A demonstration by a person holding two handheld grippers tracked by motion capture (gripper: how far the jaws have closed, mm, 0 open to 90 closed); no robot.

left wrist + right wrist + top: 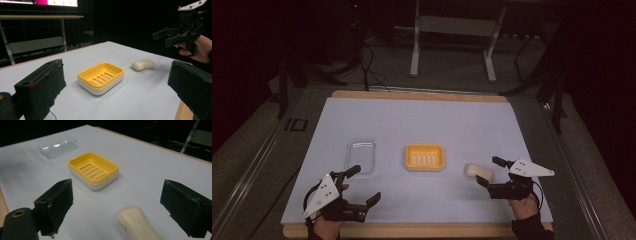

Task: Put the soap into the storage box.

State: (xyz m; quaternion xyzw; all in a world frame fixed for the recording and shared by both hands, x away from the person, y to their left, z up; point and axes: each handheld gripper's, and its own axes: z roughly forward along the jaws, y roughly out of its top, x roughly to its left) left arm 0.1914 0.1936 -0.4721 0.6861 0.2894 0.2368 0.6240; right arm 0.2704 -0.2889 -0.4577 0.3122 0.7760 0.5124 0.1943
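Observation:
A yellow soap dish (425, 157) with a slotted tray and white base sits mid-table on the white sheet. Right of it lies a cream soap bar (479, 171). My right gripper (490, 171) is open, with its jaws on either side of the bar's right end, not touching it. In the right gripper view the soap bar (137, 225) lies low between the spread jaws, the soap dish (93, 170) beyond. My left gripper (363, 185) is open and empty at the front left. The left gripper view faces the soap dish (101, 77), the soap bar (143, 64) and the right gripper (175, 35).
A clear plastic lid or tray (361, 155) lies left of the soap dish, just beyond my left gripper. The white sheet (422, 120) covers a wooden board whose edge (412, 231) runs along the front. A metal stand (452, 30) is on the floor behind the table.

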